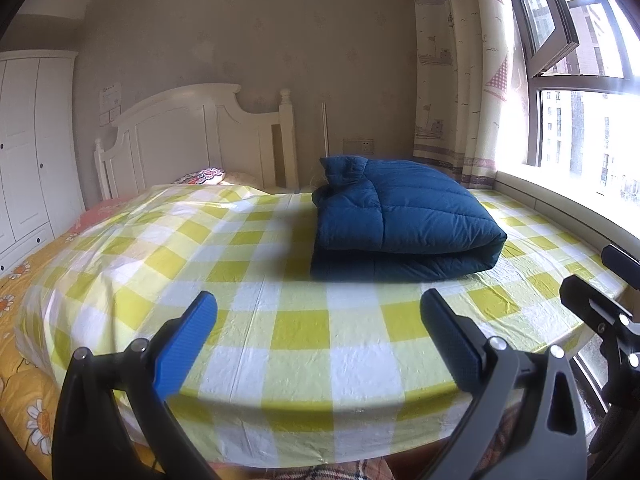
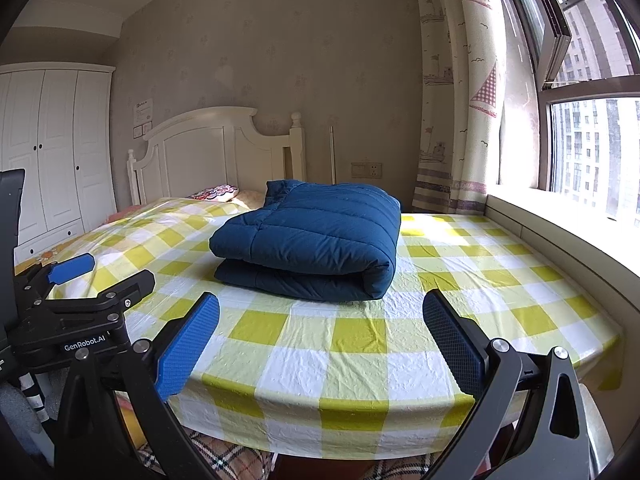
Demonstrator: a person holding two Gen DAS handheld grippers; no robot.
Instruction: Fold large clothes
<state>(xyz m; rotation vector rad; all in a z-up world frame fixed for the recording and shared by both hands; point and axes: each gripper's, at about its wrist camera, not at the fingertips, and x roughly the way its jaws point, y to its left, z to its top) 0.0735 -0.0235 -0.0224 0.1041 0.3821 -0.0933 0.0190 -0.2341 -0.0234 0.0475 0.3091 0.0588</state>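
Garment: blue quilted jacket (image 1: 404, 216), folded into a thick two-layer bundle, lying on the checked sheet (image 1: 304, 332) of the bed, toward the window side.
Orientation: collar end points toward the headboard (image 1: 192, 136); rounded fold edge faces the window (image 1: 580, 128); long axis runs roughly headboard to foot.
Left tongs (image 1: 320, 340): spread wide, holding nothing, raised over the near bed edge, aimed at the jacket, well apart from it.
Right tongs (image 2: 322, 340): spread wide, holding nothing, same level pose, beside the left tongs.
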